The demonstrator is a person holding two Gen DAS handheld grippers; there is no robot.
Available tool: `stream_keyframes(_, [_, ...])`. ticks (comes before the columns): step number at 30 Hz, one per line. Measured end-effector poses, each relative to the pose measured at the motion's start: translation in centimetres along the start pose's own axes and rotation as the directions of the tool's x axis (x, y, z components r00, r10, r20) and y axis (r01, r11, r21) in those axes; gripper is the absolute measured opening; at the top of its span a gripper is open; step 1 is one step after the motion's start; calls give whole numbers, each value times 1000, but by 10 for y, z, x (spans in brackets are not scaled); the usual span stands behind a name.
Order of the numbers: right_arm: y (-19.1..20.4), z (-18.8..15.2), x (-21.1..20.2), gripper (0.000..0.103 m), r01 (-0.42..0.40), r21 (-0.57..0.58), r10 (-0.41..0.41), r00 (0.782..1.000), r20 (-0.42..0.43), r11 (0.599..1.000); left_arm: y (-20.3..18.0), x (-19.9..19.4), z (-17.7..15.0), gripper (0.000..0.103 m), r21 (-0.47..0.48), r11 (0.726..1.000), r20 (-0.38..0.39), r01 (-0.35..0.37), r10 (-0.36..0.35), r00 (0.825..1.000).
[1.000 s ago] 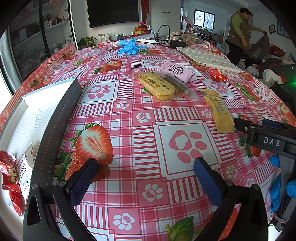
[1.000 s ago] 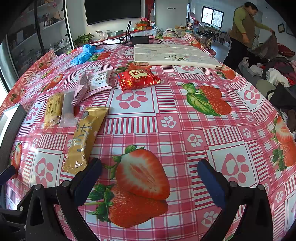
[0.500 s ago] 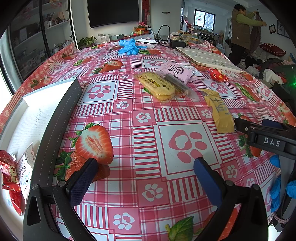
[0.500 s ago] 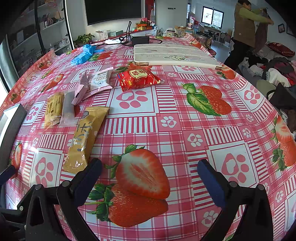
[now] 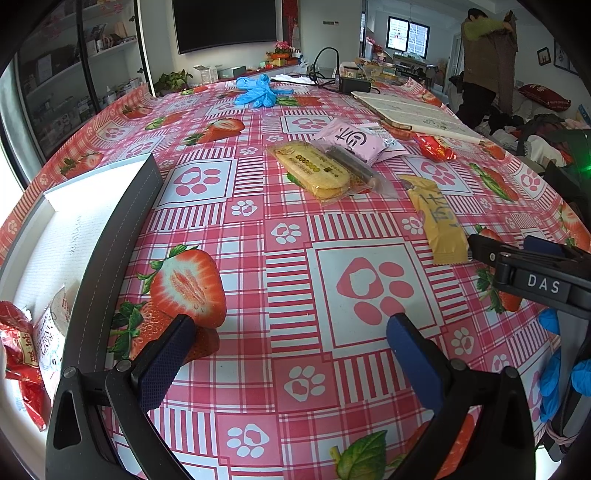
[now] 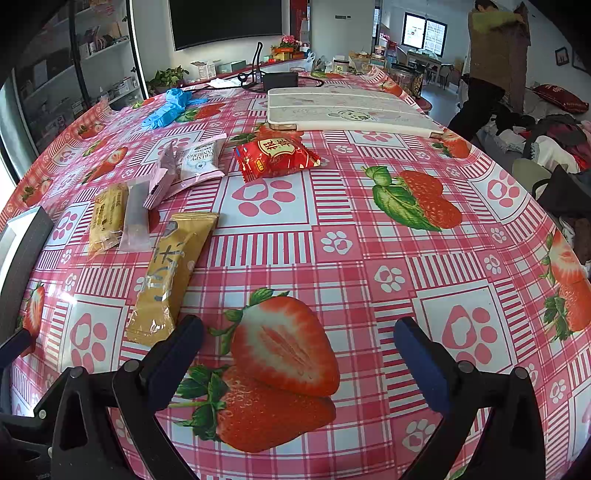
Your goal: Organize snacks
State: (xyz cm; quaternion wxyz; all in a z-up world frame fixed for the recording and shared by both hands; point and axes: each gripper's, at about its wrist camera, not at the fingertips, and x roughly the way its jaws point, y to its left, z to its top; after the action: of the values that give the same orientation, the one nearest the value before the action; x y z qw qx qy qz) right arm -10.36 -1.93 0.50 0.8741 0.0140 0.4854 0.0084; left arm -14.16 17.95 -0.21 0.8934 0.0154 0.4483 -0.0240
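Here, the yellow snack bar (image 6: 170,273) lies flat on the surface (image 6: 369,240), long axis running away from the right claw (image 6: 295,354). Both claws, left (image 5: 291,343) included, stand apart, empty.

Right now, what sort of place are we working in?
Most likely a home living and dining room: a large table under a strawberry-print tablecloth, a wall-mounted TV, shelving on the left, and a person folding clothes in the background.
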Motion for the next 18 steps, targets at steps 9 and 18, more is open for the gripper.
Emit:
stream_keyframes(9, [0,-2,-1,103,-1,0,1,1000,0,1000,8,-18,30,103,49,998,-92,-39,43,995])
stream_keyframes(18, [-4,15,3,103,-60,-31,57,993,-103,998,19,-9,97,103,-5,999,-88,40,-40,995])
